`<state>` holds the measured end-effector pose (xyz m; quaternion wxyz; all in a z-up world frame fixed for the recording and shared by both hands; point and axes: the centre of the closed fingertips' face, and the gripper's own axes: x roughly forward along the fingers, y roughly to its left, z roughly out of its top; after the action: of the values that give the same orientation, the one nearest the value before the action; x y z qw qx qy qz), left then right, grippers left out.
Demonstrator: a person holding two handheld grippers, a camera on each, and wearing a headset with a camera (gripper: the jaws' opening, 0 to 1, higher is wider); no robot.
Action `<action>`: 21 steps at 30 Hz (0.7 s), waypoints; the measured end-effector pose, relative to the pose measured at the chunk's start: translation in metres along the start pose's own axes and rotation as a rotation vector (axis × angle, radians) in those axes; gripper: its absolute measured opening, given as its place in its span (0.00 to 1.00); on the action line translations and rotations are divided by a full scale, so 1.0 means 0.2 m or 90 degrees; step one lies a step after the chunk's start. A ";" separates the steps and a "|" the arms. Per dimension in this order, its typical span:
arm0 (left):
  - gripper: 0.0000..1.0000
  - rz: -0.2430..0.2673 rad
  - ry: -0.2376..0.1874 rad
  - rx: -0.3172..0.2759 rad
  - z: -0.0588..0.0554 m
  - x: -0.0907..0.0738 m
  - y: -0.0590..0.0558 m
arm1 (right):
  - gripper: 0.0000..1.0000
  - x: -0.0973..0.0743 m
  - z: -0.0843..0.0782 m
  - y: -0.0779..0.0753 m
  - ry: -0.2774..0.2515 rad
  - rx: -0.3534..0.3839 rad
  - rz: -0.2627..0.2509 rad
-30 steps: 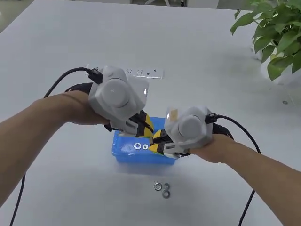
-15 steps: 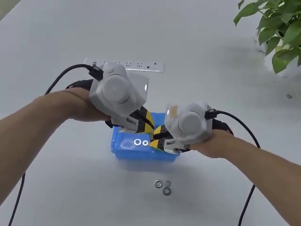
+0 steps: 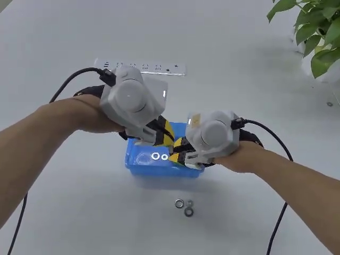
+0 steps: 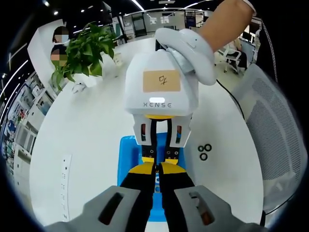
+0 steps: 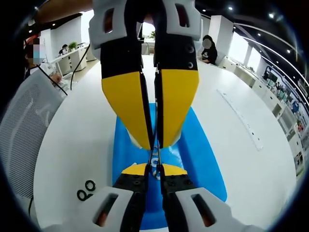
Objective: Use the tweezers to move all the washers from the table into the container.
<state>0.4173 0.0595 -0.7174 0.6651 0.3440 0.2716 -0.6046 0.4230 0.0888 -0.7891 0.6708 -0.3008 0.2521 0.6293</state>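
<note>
Both grippers meet tip to tip over the blue container (image 3: 159, 169). My left gripper (image 3: 167, 138) reaches in from the left and my right gripper (image 3: 180, 155) from the right. Each is shut on the thin metal tweezers (image 5: 155, 126), of which just a sliver shows between the yellow jaws. In the left gripper view my own tips (image 4: 155, 169) touch the right gripper (image 4: 159, 155) above the container (image 4: 126, 154). Two washers (image 3: 159, 156) lie inside it. Three more washers (image 3: 185, 206) lie on the white table in front of it, also seen as washers (image 4: 203, 151) and washers (image 5: 84, 190).
A white power strip (image 3: 141, 67) lies behind the container. A potted plant (image 3: 316, 37) stands at the far right. Black cables trail from both grippers across the table (image 3: 239, 79). A mesh chair (image 4: 275, 135) stands off the table's edge.
The head camera has drifted, so the whole scene sits a little differently in the picture. The grippers stay tip to tip over the container and the washers have not moved.
</note>
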 end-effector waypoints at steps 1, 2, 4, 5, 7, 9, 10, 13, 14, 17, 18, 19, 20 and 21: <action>0.06 0.000 -0.001 0.000 0.00 0.00 0.00 | 0.11 0.00 0.00 0.00 0.000 -0.001 0.000; 0.06 0.000 -0.001 0.000 0.00 0.00 0.00 | 0.11 0.00 0.00 0.00 0.001 -0.002 -0.001; 0.06 0.001 -0.001 0.000 0.00 0.00 0.00 | 0.12 0.00 0.00 0.00 0.002 -0.003 0.000; 0.06 0.001 -0.001 0.001 0.00 0.00 0.00 | 0.12 0.00 0.00 0.00 0.002 -0.004 0.001; 0.06 0.002 0.001 0.002 0.00 0.00 0.00 | 0.12 0.00 0.01 0.01 0.002 -0.005 0.002; 0.06 0.002 0.001 0.002 0.00 -0.01 -0.01 | 0.12 0.00 0.01 0.01 0.003 -0.007 0.001; 0.06 0.003 0.000 0.003 0.00 -0.01 -0.01 | 0.12 0.00 0.01 0.01 0.003 -0.008 0.000; 0.06 0.005 -0.001 0.003 0.01 -0.02 -0.01 | 0.12 -0.01 0.01 0.01 0.002 -0.008 -0.002; 0.06 0.006 -0.002 0.004 0.01 -0.02 -0.01 | 0.12 -0.02 0.02 0.01 0.002 -0.009 -0.004; 0.06 0.008 -0.003 0.006 0.02 -0.03 -0.01 | 0.12 -0.03 0.02 0.01 0.001 -0.009 -0.006; 0.06 0.009 -0.003 0.006 0.03 -0.03 -0.01 | 0.12 -0.03 0.03 0.01 0.001 -0.010 -0.008; 0.06 0.010 -0.004 0.006 0.03 -0.04 -0.01 | 0.12 -0.04 0.03 0.01 0.001 -0.010 -0.008; 0.06 0.011 -0.004 0.007 0.04 -0.04 -0.01 | 0.12 -0.04 0.04 0.01 0.001 -0.012 -0.009; 0.06 0.012 -0.004 0.008 0.04 -0.05 -0.01 | 0.12 -0.05 0.04 0.01 0.001 -0.013 -0.010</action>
<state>0.4128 0.0592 -0.7055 0.6694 0.3486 0.2625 -0.6012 0.4191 0.0883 -0.7773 0.6726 -0.3098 0.2439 0.6263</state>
